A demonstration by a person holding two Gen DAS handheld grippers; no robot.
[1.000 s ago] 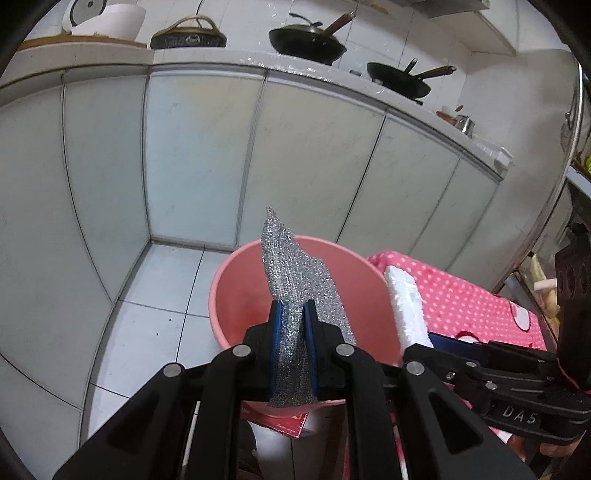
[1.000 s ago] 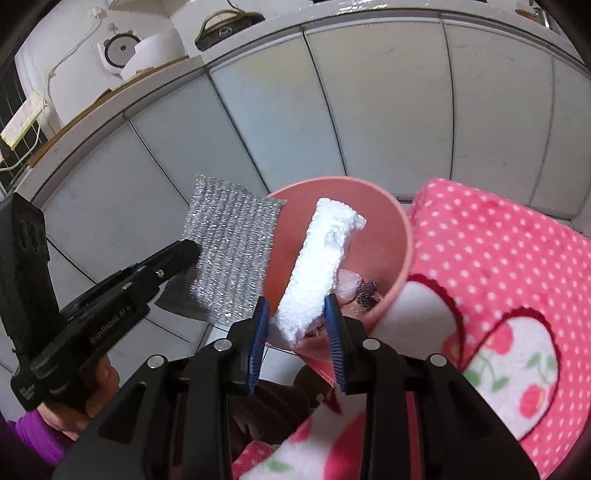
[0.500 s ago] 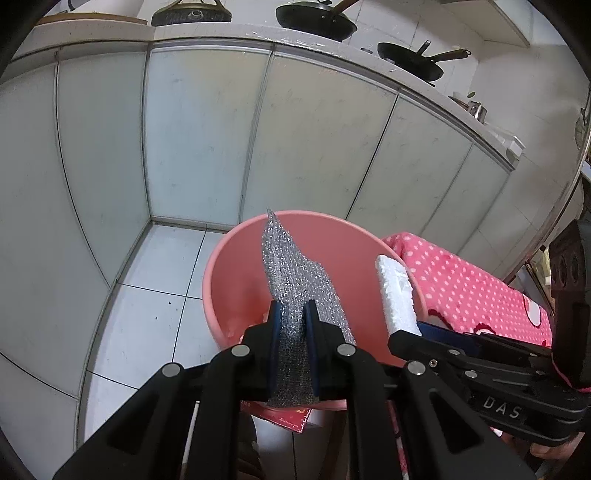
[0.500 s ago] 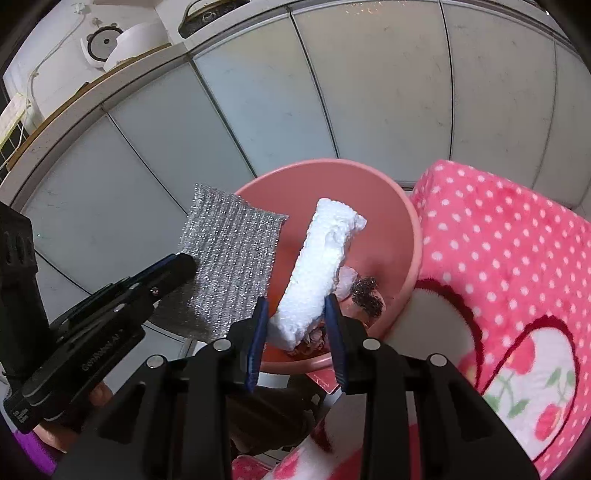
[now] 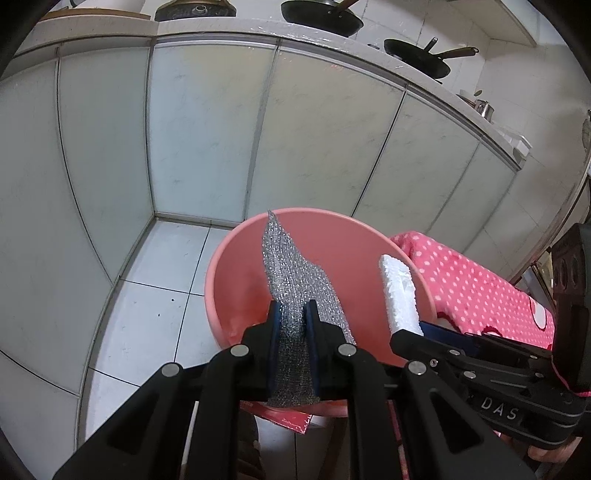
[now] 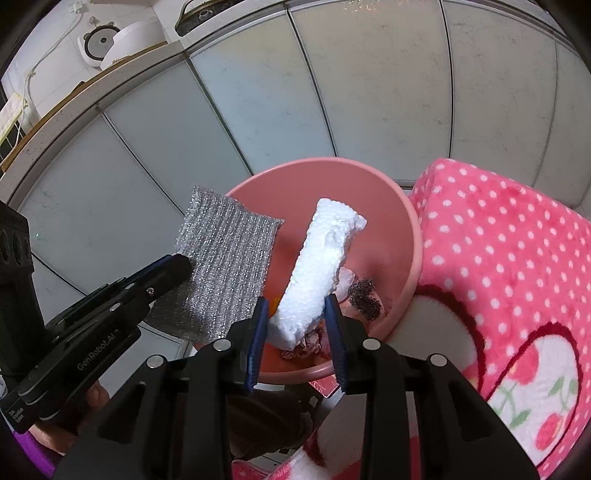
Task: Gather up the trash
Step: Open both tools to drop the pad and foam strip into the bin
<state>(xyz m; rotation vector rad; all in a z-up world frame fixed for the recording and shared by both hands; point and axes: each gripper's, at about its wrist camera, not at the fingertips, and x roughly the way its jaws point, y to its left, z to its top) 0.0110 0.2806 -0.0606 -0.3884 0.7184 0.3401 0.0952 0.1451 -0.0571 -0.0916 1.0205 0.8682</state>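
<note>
A pink plastic basin (image 5: pixel 221 266) stands on the tiled floor below both grippers. My left gripper (image 5: pixel 293 310) is shut on a silver mesh scouring cloth (image 5: pixel 291 266), which sticks up over the basin's mouth. My right gripper (image 6: pixel 297 310) is shut on a white foam block (image 6: pixel 325 251) that leans out over the basin (image 6: pixel 412 258). In the right wrist view the silver cloth (image 6: pixel 225 258) hangs at the basin's left rim from the left gripper (image 6: pixel 177 266). The foam block (image 5: pixel 400 291) also shows at the right in the left wrist view. A dark scrub wad (image 6: pixel 364 293) and other scraps lie inside the basin.
A pink polka-dot cloth (image 6: pixel 498 258) covers a surface right beside the basin. Pale cabinet doors (image 5: pixel 207 129) close off the corner behind it, with pans (image 5: pixel 321 18) on the counter above. A red packet (image 5: pixel 288 417) lies under the basin's near edge. White floor tiles (image 5: pixel 147 314) lie to the left.
Both grippers have sunk a little toward the basin, which now looks larger and nearer. The silver cloth and the foam block stay gripped as before.
</note>
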